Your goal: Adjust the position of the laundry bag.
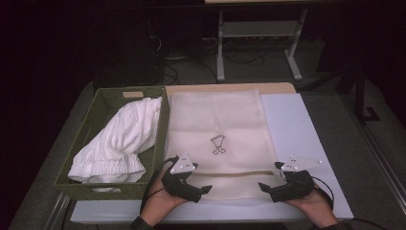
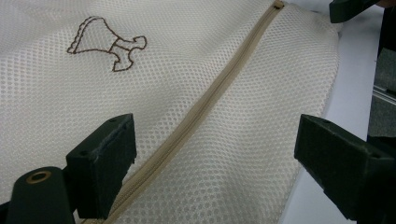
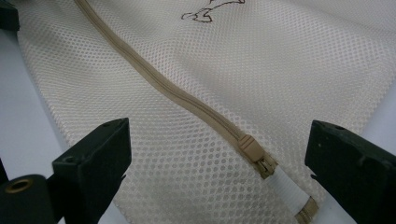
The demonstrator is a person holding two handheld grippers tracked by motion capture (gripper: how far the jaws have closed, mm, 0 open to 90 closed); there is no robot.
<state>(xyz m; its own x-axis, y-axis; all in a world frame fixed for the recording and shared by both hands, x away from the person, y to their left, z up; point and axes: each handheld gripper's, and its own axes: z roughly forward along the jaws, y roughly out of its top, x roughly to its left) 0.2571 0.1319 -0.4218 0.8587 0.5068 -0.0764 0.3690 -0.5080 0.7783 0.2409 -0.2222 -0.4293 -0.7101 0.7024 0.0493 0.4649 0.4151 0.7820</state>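
A cream mesh laundry bag point(image 1: 218, 124) lies flat on the white table, with a small brown outline drawing point(image 1: 218, 144) printed near its middle. A tan zipper point(image 1: 239, 174) runs across its near end and looks closed along the length I see. The zipper slider point(image 3: 250, 148) with its white pull tab point(image 3: 289, 192) lies between my right gripper's jaws. My left gripper point(image 1: 203, 190) hovers open over the zipper's left end point(image 2: 154, 163). Over the right end, my right gripper point(image 1: 263, 187) also stands open. Neither holds anything.
A green woven basket point(image 1: 95, 115) stands at the table's left with a white garment point(image 1: 122, 139) bunched inside. The white table surface point(image 1: 297, 129) shows to the bag's right. Beyond the table are a white frame's legs point(image 1: 222, 52) and cables on the floor.
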